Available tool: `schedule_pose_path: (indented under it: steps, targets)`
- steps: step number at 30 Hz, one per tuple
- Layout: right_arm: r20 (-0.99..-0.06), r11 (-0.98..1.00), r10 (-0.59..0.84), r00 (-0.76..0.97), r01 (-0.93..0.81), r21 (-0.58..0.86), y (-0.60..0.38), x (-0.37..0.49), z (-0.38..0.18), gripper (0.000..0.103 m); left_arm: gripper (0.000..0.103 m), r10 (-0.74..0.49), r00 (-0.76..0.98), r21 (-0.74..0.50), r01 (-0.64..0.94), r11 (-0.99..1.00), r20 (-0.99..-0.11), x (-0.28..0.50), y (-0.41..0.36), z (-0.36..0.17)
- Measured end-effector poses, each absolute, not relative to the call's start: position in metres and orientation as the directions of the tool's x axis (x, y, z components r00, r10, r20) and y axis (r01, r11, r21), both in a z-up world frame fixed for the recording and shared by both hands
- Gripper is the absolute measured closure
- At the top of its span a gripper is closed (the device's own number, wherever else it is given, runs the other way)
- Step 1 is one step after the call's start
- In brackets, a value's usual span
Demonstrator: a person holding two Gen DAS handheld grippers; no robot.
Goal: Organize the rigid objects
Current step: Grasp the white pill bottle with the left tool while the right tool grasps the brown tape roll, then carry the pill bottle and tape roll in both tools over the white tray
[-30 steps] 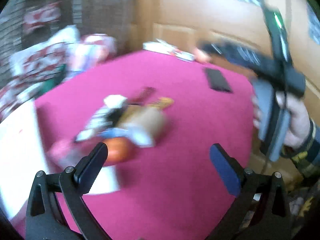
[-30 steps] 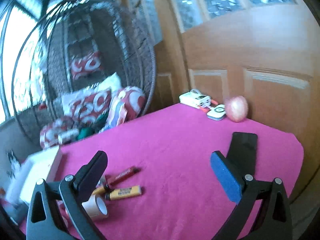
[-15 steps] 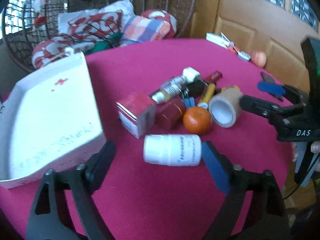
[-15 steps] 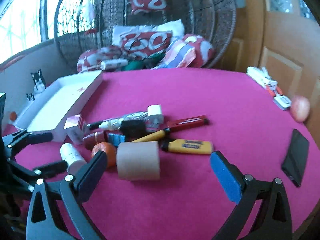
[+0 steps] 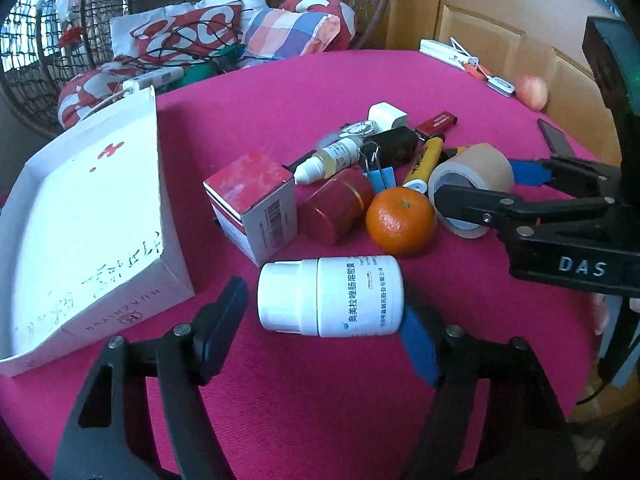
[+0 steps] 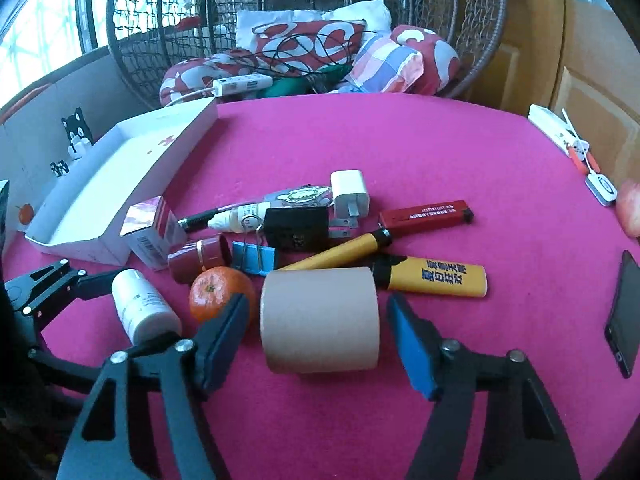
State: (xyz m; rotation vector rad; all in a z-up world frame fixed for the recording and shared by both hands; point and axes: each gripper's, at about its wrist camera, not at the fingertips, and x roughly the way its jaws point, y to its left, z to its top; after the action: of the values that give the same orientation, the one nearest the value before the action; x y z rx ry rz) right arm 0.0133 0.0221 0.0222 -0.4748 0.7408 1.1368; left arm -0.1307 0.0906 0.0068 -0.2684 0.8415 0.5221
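Note:
A white pill bottle (image 5: 330, 296) lies on its side on the pink table, between the open fingers of my left gripper (image 5: 324, 320); the right pad looks close to its base. A brown tape roll (image 6: 320, 320) lies between the open fingers of my right gripper (image 6: 320, 328), with a gap on each side. The pile behind holds an orange (image 5: 400, 220), a red-and-white carton (image 5: 252, 204), a red cylinder (image 5: 336, 212), a dropper bottle (image 5: 332, 158), a blue binder clip (image 6: 254, 258), a yellow lighter (image 6: 436, 276), a red lighter (image 6: 426, 214) and a white charger (image 6: 350, 192).
An open white box (image 5: 86, 220) sits at the table's left. A black phone (image 6: 626, 316) lies at the right edge, an apple (image 5: 531, 92) and small white devices (image 6: 560, 132) at the far right. A wicker chair with cushions (image 6: 312, 48) stands behind the table.
Both grippers have swung toward the pile and moved in low. The left now straddles the pill bottle, the right straddles the tape roll.

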Motion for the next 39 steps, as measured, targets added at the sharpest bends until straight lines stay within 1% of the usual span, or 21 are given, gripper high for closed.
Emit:
schedule_pose_path:
  steps: [1,3,4,5,8,13,17,21,27,31,39]
  targets:
    - [-0.743,0.362,0.633,0.219,-0.932,0.033,0.022,0.014,0.021,0.045,0.030,0.330,0.553,-0.028,-0.540,0.841,-0.765,-0.130,0.091,0.008]
    - [-0.747,0.364,0.630,0.214,-0.931,0.040,0.022,0.015,0.019,0.049,0.031,0.325,0.556,-0.036,-0.541,0.840,-0.765,-0.130,0.091,0.008]
    - [-0.747,0.364,0.630,0.211,-0.931,0.043,0.022,0.015,0.019,0.051,0.038,0.321,0.556,-0.040,-0.540,0.841,-0.766,-0.130,0.091,0.008]
    - [-0.748,0.365,0.629,0.211,-0.930,0.044,0.022,0.014,0.018,0.051,0.041,0.315,0.555,-0.044,-0.540,0.841,-0.770,-0.130,0.091,0.007]
    - [-0.749,0.367,0.628,0.212,-0.929,0.044,0.021,0.014,0.018,0.054,0.042,0.316,0.555,-0.047,-0.542,0.839,-0.769,-0.131,0.091,0.006]
    - [-0.741,0.370,0.630,0.233,-0.929,0.023,0.017,0.013,0.019,0.055,0.043,0.305,0.579,-0.074,-0.539,0.839,-0.756,-0.135,0.091,0.008]
    - [-0.729,0.381,0.644,0.234,-0.924,0.039,0.011,0.015,0.022,0.055,0.043,0.313,0.603,-0.066,-0.522,0.850,-0.734,-0.139,0.082,0.014]
    - [-0.692,0.391,0.677,0.249,-0.919,0.051,0.000,0.015,0.036,0.056,0.043,0.318,0.623,-0.056,-0.505,0.861,-0.715,-0.141,0.070,0.022]
    - [-0.628,0.361,0.735,0.257,-0.932,0.041,-0.008,0.004,0.066,0.056,0.043,0.381,0.660,-0.030,-0.521,0.853,-0.648,-0.153,0.063,0.047]
    - [-0.596,0.314,0.767,0.238,-0.949,0.024,-0.003,-0.011,0.081,0.056,0.043,0.407,0.672,-0.052,-0.552,0.832,-0.619,-0.166,0.067,0.063]
    - [-0.546,0.246,0.813,0.201,-0.969,0.009,0.009,-0.032,0.104,0.056,0.043,0.520,0.640,-0.076,-0.668,0.740,-0.566,-0.203,0.096,0.092]
